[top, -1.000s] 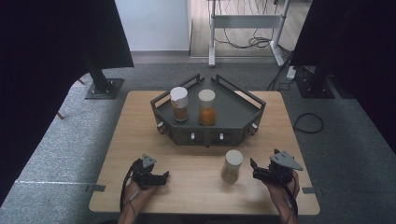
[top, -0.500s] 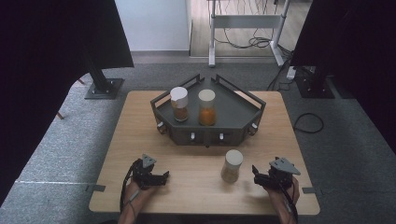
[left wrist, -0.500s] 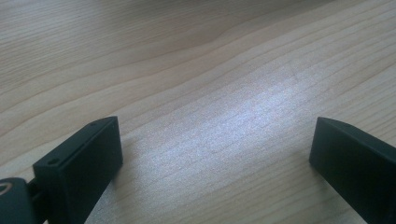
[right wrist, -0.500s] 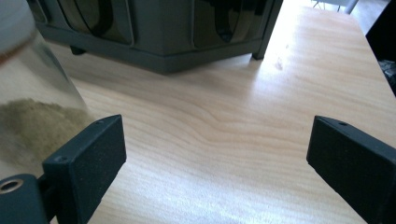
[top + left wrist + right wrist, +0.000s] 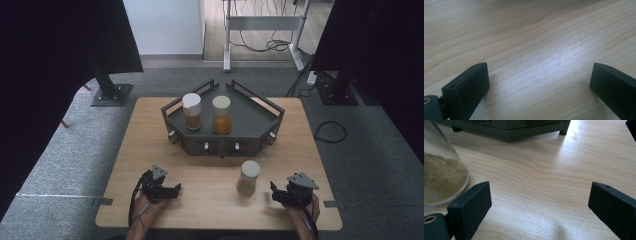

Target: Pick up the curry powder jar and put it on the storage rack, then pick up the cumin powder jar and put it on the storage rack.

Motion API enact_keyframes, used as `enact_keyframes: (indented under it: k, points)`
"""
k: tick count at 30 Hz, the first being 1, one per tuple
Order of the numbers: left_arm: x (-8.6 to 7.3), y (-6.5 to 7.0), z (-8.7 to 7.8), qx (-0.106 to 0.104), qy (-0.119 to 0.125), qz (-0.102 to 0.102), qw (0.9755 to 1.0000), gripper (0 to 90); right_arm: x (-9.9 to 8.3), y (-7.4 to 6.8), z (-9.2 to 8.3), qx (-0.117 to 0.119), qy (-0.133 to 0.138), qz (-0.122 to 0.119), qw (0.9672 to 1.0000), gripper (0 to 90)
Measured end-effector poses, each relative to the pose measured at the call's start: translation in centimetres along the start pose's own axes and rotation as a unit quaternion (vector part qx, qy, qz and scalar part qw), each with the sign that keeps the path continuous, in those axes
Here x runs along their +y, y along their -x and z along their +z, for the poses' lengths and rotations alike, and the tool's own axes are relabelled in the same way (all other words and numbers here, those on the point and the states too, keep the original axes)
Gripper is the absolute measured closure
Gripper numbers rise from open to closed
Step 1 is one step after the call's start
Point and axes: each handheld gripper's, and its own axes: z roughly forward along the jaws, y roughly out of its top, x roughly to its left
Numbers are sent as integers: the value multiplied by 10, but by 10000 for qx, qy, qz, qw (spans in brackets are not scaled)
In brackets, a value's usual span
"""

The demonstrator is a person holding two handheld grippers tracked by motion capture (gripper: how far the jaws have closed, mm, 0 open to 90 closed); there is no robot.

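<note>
Glass jar (image 5: 248, 178) of tan powder, two jars (image 5: 192, 111) in tray (image 5: 250, 122)

Lab-like recording room: black curtains (image 5: 60, 45), grey carpet (image 5: 100, 145), floor cables (image 5: 270, 45), lone wooden table (image 5: 150, 130)

The table (image 5: 150, 150) is pale wood with fine grain and a soft matt sheen. The jar (image 5: 248, 177) near its front edge is clear glossy glass holding dull tan powder. The rack (image 5: 260, 131) looks dark matt metal. Both grippers' jaws are matt black plastic.
</note>
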Motion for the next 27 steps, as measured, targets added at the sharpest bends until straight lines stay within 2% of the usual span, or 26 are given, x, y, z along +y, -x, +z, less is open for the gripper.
enact_keyframes:
  k: [10,22,27]
  points:
    - [0,0,0,0,0,0,10000,23,-1,0,3,-25,-122,10,9999,45]
    - [0,0,0,-1,1,-1,10000,23,-1,-2,1,-33,-69,-29,10000,44]
    - [0,0,0,-1,0,-1,10000,23,0,-3,-3,-61,55,-36,10000,44]
